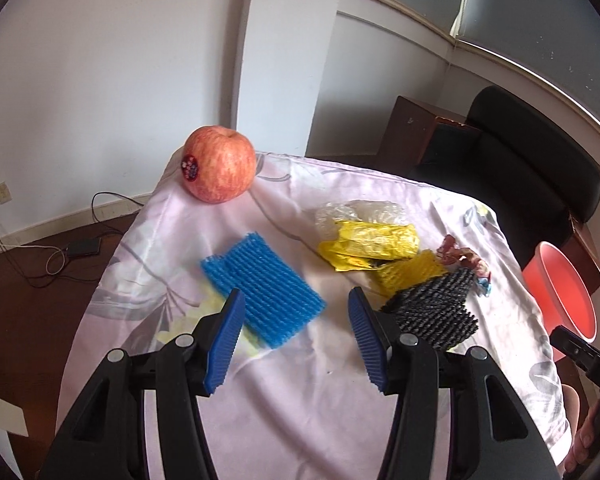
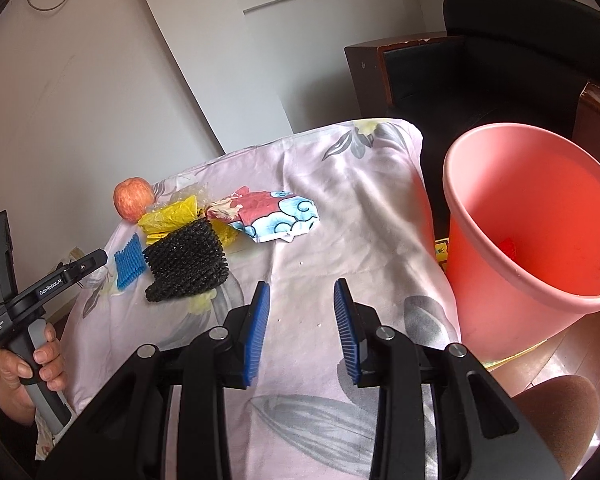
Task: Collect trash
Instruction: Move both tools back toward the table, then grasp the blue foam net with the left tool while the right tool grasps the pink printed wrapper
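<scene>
Trash lies on a table under a pale floral cloth [image 1: 300,380]. A blue foam net [image 1: 262,286] lies just ahead of my left gripper [image 1: 296,300], which is open and empty above it. A black foam net [image 1: 436,310] [image 2: 188,264], a yellow bag [image 1: 370,244] [image 2: 168,216], a yellow foam net [image 1: 410,274], clear plastic [image 1: 360,212] and a printed wrapper [image 2: 278,216] lie together. My right gripper [image 2: 302,292] is open and empty over bare cloth [image 2: 300,264]. A pink bin [image 2: 532,232] stands beside the table at the right, tilted toward me.
A red apple [image 1: 219,164] [image 2: 133,198] sits at the table's far corner. A dark chair [image 1: 532,160] and wooden furniture [image 2: 368,72] stand beyond the table. Cables [image 1: 56,256] lie on the floor at the left.
</scene>
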{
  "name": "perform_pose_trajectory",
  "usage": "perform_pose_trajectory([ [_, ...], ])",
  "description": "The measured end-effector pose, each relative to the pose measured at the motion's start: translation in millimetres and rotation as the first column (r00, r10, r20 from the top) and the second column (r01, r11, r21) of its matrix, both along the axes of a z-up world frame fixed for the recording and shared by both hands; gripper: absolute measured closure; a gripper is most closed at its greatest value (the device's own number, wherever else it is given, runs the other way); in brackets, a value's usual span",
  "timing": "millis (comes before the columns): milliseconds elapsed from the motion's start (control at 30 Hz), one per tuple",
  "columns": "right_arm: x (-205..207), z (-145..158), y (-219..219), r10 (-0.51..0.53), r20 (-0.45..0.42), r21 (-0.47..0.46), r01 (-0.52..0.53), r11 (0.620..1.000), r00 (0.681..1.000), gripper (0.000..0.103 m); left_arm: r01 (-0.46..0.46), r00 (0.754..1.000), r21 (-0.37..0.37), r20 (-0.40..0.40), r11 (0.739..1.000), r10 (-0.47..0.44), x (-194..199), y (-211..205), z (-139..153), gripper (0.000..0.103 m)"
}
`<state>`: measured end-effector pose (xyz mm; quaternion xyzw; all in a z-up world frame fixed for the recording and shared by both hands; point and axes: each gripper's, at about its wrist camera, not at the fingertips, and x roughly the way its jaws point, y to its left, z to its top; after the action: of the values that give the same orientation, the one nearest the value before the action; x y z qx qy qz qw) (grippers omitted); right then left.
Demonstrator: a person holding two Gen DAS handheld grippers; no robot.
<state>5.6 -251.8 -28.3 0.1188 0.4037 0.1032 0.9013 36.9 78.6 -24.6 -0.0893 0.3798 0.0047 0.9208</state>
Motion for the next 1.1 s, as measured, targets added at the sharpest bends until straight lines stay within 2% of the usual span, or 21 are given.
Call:
perform_pose_trajectory([
  [200, 2.5, -2.4, 5.1, 0.014, -0.008, 0.003, -0.014, 1.0, 1.0, 0.069, -0.068, 0.995, -0.047, -0.083, 0.997, 0.064, 19.0, 9.8, -22.2, 0.05],
  [367, 2.4, -1.1, 9.9, 0.029, -0.007, -0.005, -0.029, 1.0, 1.0, 0.069, -0.098, 0.987, -0.014, -0.131, 0.995, 0.095, 33.8, 1.9, -37.0, 0.051],
  [433, 3.1, -0.2, 11.4, 0.034, -0.005, -0.007, -0.034, 0.999, 0.999, 0.069, -0.092, 0.985, -0.001, -0.149, 0.996, 0.09, 36.3, -0.1, -40.1, 0.058],
  [467, 4.0, 0.4, 12.2, 0.036, -0.005, -0.006, -0.036, 0.999, 0.999, 0.069, -0.088, 0.985, -0.007, -0.152, 0.996, 0.086, 36.7, 0.3, -41.0, 0.068],
  [533, 7.0, 1.7, 14.3, 0.047, -0.004, 0.002, -0.047, 0.999, 0.999, 0.069, -0.093, 0.984, -0.02, -0.152, 0.995, 0.089, 35.8, 2.5, -41.5, 0.077],
  [567, 9.2, 2.4, 16.0, 0.053, -0.005, 0.004, -0.053, 0.999, 0.999, 0.069, -0.089, 0.985, -0.029, -0.151, 0.996, 0.084, 35.3, 3.7, -41.2, 0.086],
  [600, 11.6, 3.2, 18.5, 0.059, -0.005, 0.004, -0.059, 0.998, 0.998, 0.069, -0.083, 0.986, -0.034, -0.151, 0.996, 0.077, 34.5, 4.5, -41.1, 0.089],
  [733, 24.8, 8.3, 32.5, 0.095, 0.009, -0.008, -0.095, 0.995, 0.995, 0.069, -0.076, 0.99, -0.042, -0.125, 0.996, 0.07, 27.7, 8.1, -35.1, 0.092],
  [833, 38.3, 9.8, 46.6, 0.134, 0.024, -0.053, -0.133, 0.99, 0.991, 0.069, -0.058, 0.994, -0.055, -0.095, 0.997, 0.052, 20.0, 11.5, -26.4, 0.092],
  [933, 53.0, 2.6, 60.2, 0.167, 0.02, -0.137, -0.162, 0.977, 0.986, 0.069, -0.052, 0.997, -0.075, -0.066, 0.996, 0.047, 11.7, 16.6, -16.3, 0.092],
  [1100, 72.9, -15.7, 80.8, 0.232, -0.025, -0.327, -0.228, 0.917, 0.972, 0.069, -0.056, 0.997, -0.095, -0.064, 0.994, 0.05, 5.2, 23.4, -11.2, 0.092],
])
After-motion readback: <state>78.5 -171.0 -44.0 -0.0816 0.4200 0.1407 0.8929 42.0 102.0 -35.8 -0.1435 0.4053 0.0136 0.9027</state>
